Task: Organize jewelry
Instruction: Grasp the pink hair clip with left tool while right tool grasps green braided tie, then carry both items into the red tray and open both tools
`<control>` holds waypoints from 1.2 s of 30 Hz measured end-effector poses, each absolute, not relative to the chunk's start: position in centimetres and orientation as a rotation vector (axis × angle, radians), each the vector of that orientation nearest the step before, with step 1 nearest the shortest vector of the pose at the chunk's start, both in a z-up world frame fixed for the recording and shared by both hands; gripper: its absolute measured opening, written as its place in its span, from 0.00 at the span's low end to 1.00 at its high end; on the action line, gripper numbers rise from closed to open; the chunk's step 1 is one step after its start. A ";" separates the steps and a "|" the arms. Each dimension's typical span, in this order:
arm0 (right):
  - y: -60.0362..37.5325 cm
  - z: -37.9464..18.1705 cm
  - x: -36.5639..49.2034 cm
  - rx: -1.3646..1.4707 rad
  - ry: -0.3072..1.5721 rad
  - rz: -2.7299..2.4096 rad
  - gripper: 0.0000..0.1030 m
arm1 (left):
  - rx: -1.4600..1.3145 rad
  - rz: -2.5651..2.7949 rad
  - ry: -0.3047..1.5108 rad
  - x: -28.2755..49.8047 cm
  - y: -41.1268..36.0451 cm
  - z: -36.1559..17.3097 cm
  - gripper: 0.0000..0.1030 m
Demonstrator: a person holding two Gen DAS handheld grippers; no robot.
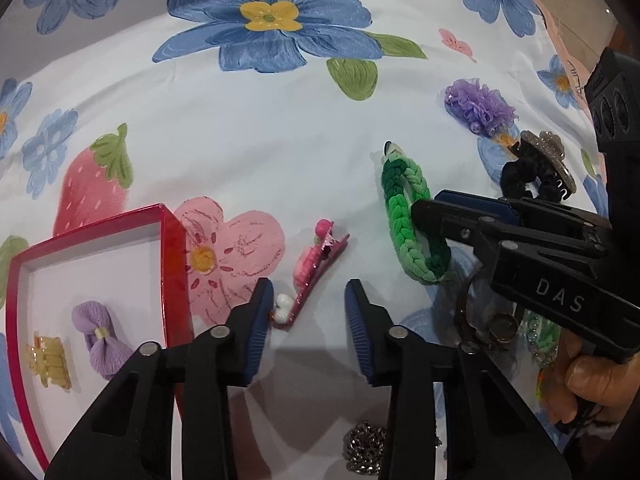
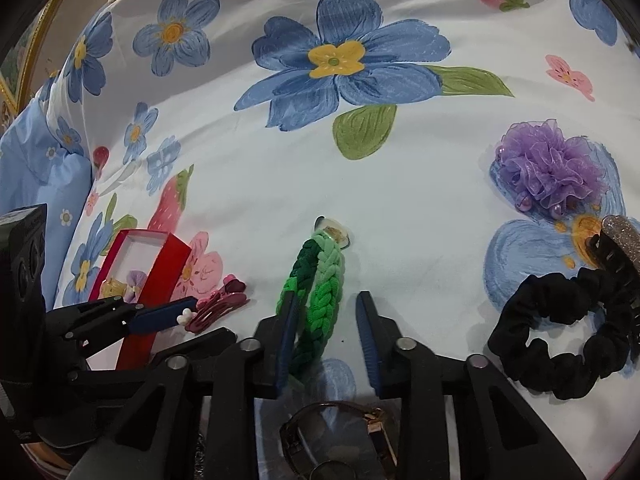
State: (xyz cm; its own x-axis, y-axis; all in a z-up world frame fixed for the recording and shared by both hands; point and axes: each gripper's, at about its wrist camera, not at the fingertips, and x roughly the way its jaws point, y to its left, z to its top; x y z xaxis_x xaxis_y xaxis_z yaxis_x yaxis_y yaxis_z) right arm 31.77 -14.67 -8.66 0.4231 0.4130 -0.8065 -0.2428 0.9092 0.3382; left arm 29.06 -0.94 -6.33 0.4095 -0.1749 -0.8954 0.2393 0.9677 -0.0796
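Pink hair clip [image 1: 316, 270] lies on the flowered bedsheet [image 1: 248, 140], long axis running from near-left to far-right, white beads at its near end just beside the left gripper [image 1: 308, 300], whose fingers are spread, nothing held. Green braided band [image 2: 316, 300] runs lengthwise away from the right gripper [image 2: 326, 312]; fingers parted around its near part, no clear grip. Red box [image 1: 172, 248], left of the clip, holds a lilac bow [image 1: 100, 338] and yellow claw clip [image 1: 48, 362]. Watch [image 2: 340, 436] and chain [image 1: 366, 446] partly hidden behind the grippers.
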 end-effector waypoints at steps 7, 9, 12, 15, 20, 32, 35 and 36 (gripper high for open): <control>-15.1 -8.5 31.5 0.197 1.048 0.417 0.10 | 0.084 -0.283 1.110 29.0 -1.5 -6.3 0.08; -15.3 -8.2 31.2 0.200 1.039 0.414 0.10 | 0.071 -0.292 1.106 28.8 -1.5 -6.0 0.08; -15.7 -7.6 30.9 0.215 1.028 0.416 0.10 | 0.061 -0.290 1.090 28.3 -1.3 -5.5 0.08; -16.2 -6.7 30.3 0.227 1.009 0.418 0.10 | 0.031 -0.289 1.073 27.4 -0.8 -4.6 0.08; -16.4 -5.1 28.9 0.242 0.982 0.439 0.08 | -0.004 -0.285 1.042 25.8 -0.1 -3.1 0.08; -14.7 -2.7 25.5 0.229 0.942 0.496 0.08 | -0.071 -0.252 0.967 21.7 2.8 0.2 0.08; -13.9 -2.1 24.7 0.227 0.931 0.518 0.08 | -0.084 -0.241 0.955 20.8 3.6 0.7 0.08; -13.6 -1.9 24.4 0.225 0.929 0.525 0.08 | -0.091 -0.236 0.951 20.4 4.0 0.8 0.08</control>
